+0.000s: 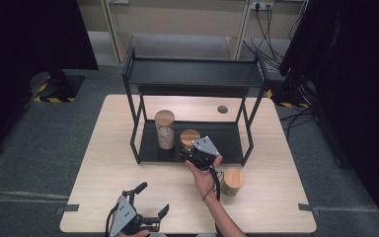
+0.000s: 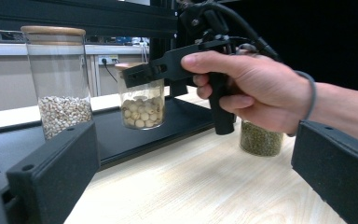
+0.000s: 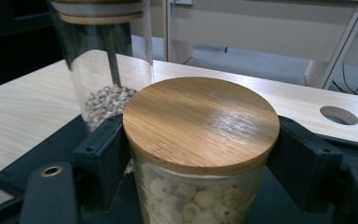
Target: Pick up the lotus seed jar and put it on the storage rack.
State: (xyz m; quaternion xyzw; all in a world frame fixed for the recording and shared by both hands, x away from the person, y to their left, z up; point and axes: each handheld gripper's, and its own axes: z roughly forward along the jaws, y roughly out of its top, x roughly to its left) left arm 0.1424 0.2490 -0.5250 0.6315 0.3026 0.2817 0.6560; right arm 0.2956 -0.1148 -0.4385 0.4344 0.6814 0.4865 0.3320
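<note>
Nearest, at the front edge of the bench (image 1: 128, 173): left claw (image 1: 153, 207) idle, jaws spread wide apart with nothing between them, aimed toward the rack as if waiting its turn. To the right and a little farther in, a squat jar of green beans (image 1: 232, 181) under a wooden lid, standing on bare wood just beside the person's right forearm — probably next in the queue for shelving. Beyond that, right hand (image 2: 251, 88) wrapped round the pistol grip, right claw (image 3: 198, 154) clamped on the short jar (image 1: 189, 139), one black jaw pressed to each side of the glass just under the bamboo lid (image 3: 200, 123); pale round seeds visible inside. Grip taken high, under the lid's overhang, presumably so the glass cannot slide down. Jar at the front of the black rack's (image 1: 192, 74) lower shelf (image 2: 135, 135), seemingly just above it or barely touching — contact impossible to settle. Just behind and left, a tall jar (image 1: 165, 129) of small grain, upright on the same shelf, close enough to demand care. Farthest, the empty upper shelf and a cable hole (image 1: 222, 109) in the bench.
</note>
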